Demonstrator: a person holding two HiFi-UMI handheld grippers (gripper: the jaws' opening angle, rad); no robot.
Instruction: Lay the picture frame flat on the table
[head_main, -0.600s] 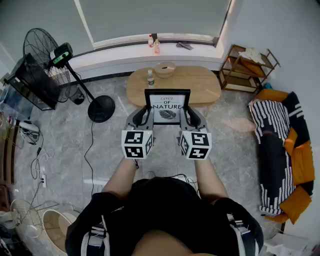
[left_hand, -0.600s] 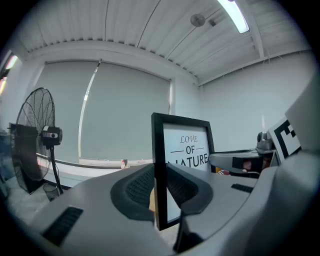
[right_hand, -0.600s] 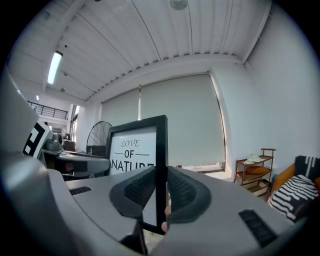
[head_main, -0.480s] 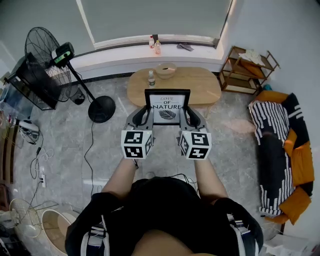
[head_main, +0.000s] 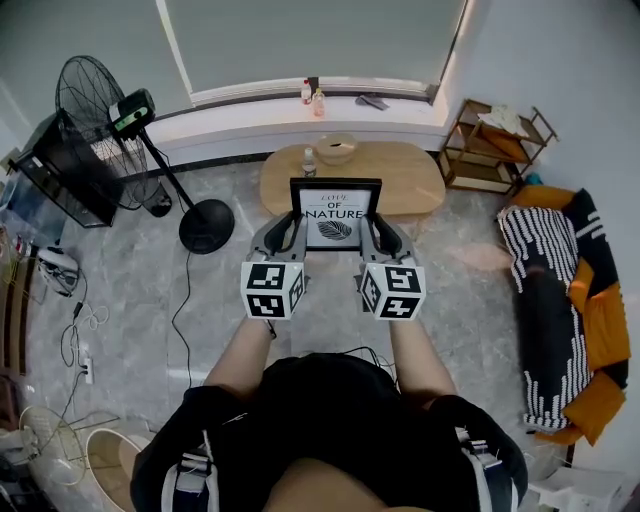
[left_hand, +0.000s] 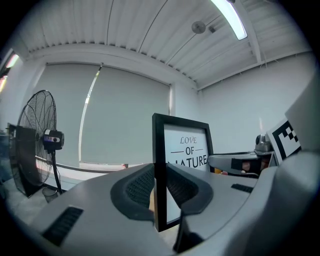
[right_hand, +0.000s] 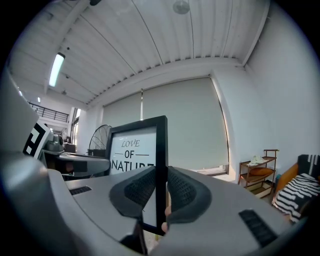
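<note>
A black picture frame (head_main: 335, 213) with a white print reading "LOVE OF NATURE" is held up in the air, upright and facing me, in front of the oval wooden table (head_main: 400, 175). My left gripper (head_main: 290, 232) is shut on the frame's left edge (left_hand: 160, 175). My right gripper (head_main: 378, 232) is shut on its right edge (right_hand: 161, 170). In both gripper views the ribbed pads press on the black border from either side. The frame's lower part is hidden behind the jaws.
On the table stand a wooden bowl (head_main: 336, 149) and a small bottle (head_main: 308, 160). A standing fan (head_main: 120, 120) is at the left, a wooden shelf (head_main: 495, 140) at the right, a striped and orange couch (head_main: 570, 290) further right. Cables lie on the tiled floor (head_main: 120, 290).
The frame and both grippers keep their hold. The whole view has shifted slightly, with the table and fan sitting a little lower and further right in the picture.
</note>
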